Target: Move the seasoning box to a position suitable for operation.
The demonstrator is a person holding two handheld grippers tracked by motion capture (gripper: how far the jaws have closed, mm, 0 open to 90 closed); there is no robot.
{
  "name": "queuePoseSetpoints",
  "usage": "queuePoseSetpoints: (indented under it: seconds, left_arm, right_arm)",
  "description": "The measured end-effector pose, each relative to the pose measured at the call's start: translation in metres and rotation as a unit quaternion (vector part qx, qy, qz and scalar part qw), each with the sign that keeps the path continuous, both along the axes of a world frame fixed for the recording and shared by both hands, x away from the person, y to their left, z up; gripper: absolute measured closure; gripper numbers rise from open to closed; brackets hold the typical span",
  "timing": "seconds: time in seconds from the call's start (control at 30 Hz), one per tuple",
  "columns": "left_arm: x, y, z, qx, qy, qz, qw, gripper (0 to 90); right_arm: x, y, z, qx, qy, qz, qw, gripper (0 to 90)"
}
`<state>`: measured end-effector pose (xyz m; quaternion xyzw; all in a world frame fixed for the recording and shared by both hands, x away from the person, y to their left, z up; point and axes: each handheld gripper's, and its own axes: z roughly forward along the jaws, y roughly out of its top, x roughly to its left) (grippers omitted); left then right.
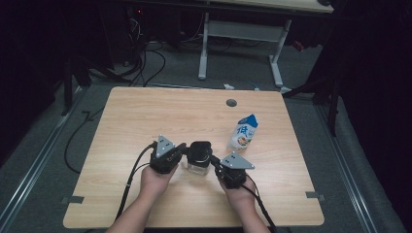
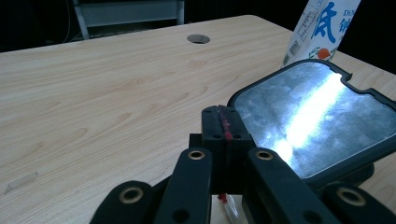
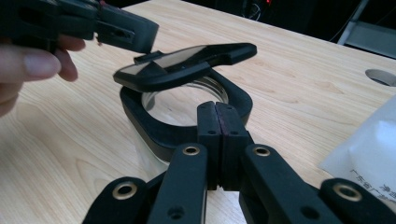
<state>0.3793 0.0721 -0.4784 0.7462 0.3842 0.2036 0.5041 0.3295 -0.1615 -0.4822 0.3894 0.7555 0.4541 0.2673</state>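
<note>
A small glass jar (image 1: 198,166) with a black collar (image 3: 144,122) stands at the table's middle front. Its black-framed lid (image 3: 187,63) with a clear pane (image 2: 317,116) is tilted up off the collar. My left gripper (image 1: 183,148) is shut, and its tips (image 2: 224,116) lie at the lid's near edge, just over a small tab. I cannot tell whether they pinch it. From the other side, my right gripper (image 1: 214,163) is shut too, its tips (image 3: 217,112) against the collar with nothing visible between them.
A blue and white carton (image 1: 243,132) stands upright just right of the jar and close to the right gripper (image 3: 369,144). A round cable hole (image 1: 231,103) sits near the table's far edge. Cables trail from both grippers over the front edge.
</note>
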Motion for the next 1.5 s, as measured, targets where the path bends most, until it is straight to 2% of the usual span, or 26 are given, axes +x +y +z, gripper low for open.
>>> queuePoseSetpoints:
  seconds: [0.33,0.47,0.57,0.67,0.7,0.83,0.97,1.17,1.5]
  left_arm:
    - [0.000,0.001,-0.001,0.002,0.002,0.000,1.0000,90.0]
    - [-0.001,0.004,0.000,0.006,0.008,0.001,1.0000,90.0]
    - [-0.008,0.012,-0.001,-0.005,0.007,0.005,1.0000,88.1]
    - [-0.020,0.023,-0.006,-0.004,0.007,0.006,0.9999,88.4]
    - [-0.020,0.023,-0.006,-0.004,0.007,0.006,0.9999,89.5]
    - [-0.031,0.027,-0.013,-0.006,0.021,-0.005,0.9998,89.9]
    - [-0.041,0.020,-0.016,-0.004,0.022,-0.018,0.9996,90.0]
    - [-0.053,0.001,-0.008,-0.011,0.013,-0.046,0.9988,90.0]
    - [-0.051,-0.019,-0.002,-0.012,0.009,-0.058,0.9982,90.0]
  right_arm:
    - [-0.002,0.009,0.013,0.002,-0.013,0.016,0.9998,90.0]
    - [-0.003,0.015,0.019,0.004,-0.021,0.019,0.9996,90.0]
    - [-0.003,0.016,0.021,0.003,-0.022,0.021,0.9995,90.0]
    - [-0.003,0.017,0.022,0.002,-0.024,0.022,0.9995,90.0]
    - [-0.003,0.017,0.022,0.002,-0.024,0.022,0.9995,90.0]
    - [-0.003,0.017,0.022,0.005,-0.027,0.024,0.9994,90.0]
    - [-0.003,0.019,0.024,0.009,-0.029,0.025,0.9992,90.0]
    - [-0.003,0.021,0.026,0.007,-0.032,0.029,0.9990,90.0]
    - [-0.003,0.022,0.025,0.008,-0.030,0.031,0.9990,90.0]
